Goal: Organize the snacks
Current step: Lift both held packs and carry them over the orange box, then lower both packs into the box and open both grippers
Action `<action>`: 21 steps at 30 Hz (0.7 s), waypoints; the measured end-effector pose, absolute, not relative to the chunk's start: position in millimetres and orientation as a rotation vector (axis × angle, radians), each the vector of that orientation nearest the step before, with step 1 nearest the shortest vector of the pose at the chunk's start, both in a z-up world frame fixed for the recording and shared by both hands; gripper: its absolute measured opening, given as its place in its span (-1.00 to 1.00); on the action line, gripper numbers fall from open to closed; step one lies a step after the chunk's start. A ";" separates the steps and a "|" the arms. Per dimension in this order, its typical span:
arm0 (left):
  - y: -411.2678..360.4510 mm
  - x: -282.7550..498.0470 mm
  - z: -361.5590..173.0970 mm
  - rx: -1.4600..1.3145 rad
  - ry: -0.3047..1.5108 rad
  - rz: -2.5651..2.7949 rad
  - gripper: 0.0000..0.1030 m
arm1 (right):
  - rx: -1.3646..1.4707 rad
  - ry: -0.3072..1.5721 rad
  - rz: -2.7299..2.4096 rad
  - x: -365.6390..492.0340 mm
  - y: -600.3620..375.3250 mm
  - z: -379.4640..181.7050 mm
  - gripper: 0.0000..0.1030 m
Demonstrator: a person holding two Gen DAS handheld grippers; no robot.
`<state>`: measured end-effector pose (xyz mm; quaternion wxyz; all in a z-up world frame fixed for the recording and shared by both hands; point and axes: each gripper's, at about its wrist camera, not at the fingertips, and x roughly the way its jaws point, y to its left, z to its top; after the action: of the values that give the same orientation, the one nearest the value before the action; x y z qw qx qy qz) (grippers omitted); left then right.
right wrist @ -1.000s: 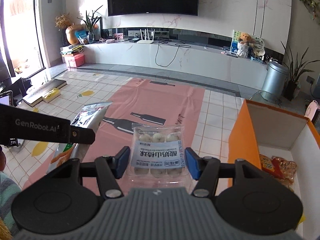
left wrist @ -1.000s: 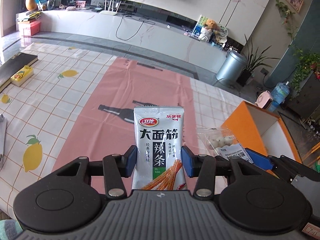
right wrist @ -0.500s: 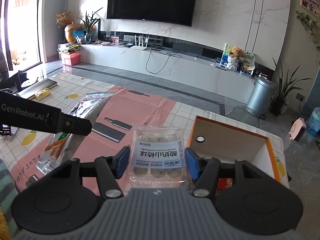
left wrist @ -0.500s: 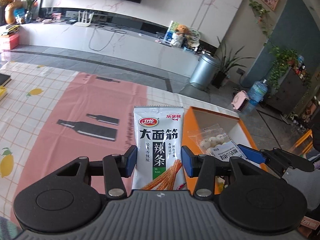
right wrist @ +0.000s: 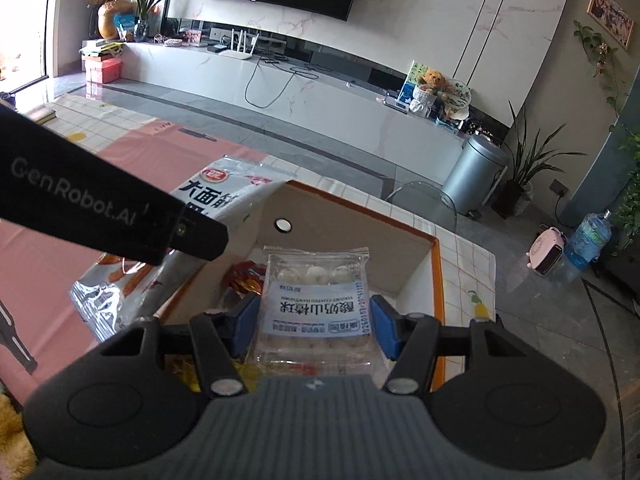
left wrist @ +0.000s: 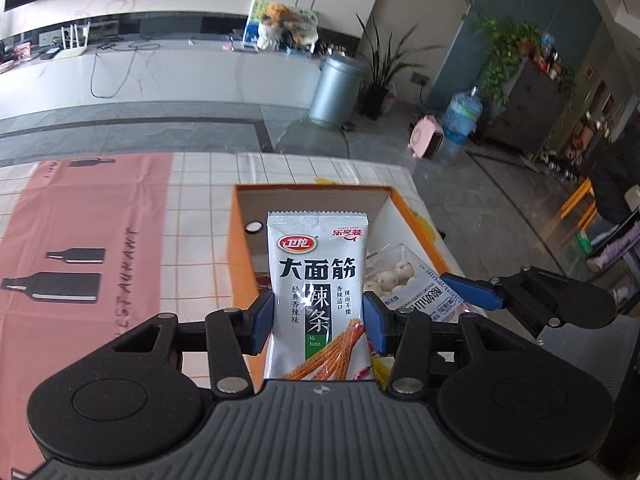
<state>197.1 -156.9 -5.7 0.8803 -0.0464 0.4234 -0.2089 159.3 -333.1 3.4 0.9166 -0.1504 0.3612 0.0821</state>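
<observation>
Left wrist view: spicy-strip packet point(left wrist: 318, 300) now over orange box point(left wrist: 240, 248), formerly over tablecloth.

Left gripper point(left wrist: 319, 322): tilted forward and downward, blue pads pressed on both sides of a silver snack packet point(left wrist: 318, 300). Right gripper point(right wrist: 314, 326): close alongside, likewise tilted, pads clamping a clear tray of white balls point(right wrist: 316, 304).

left tool point(left wrist: 318, 322) clamps silver spicy-strip packet point(left wrist: 318, 280) upright over orange box point(left wrist: 240, 240); right tool point(left wrist: 476, 294) alongside.
</observation>
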 end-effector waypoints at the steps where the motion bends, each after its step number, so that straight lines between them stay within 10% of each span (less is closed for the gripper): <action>1: -161.9 202.4 -10.2 -0.089 0.895 -0.438 0.04 | -0.311 0.756 0.169 163.5 -337.1 -0.4 0.11; 21: -213.9 264.3 -57.1 0.116 1.007 -0.473 0.04 | -0.411 0.849 0.279 242.8 -352.4 -50.2 0.11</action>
<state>264.3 -213.9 -57.1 0.8476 0.0550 0.4776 -0.2245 242.8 -352.4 -50.2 0.8815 -0.1971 0.4076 0.1341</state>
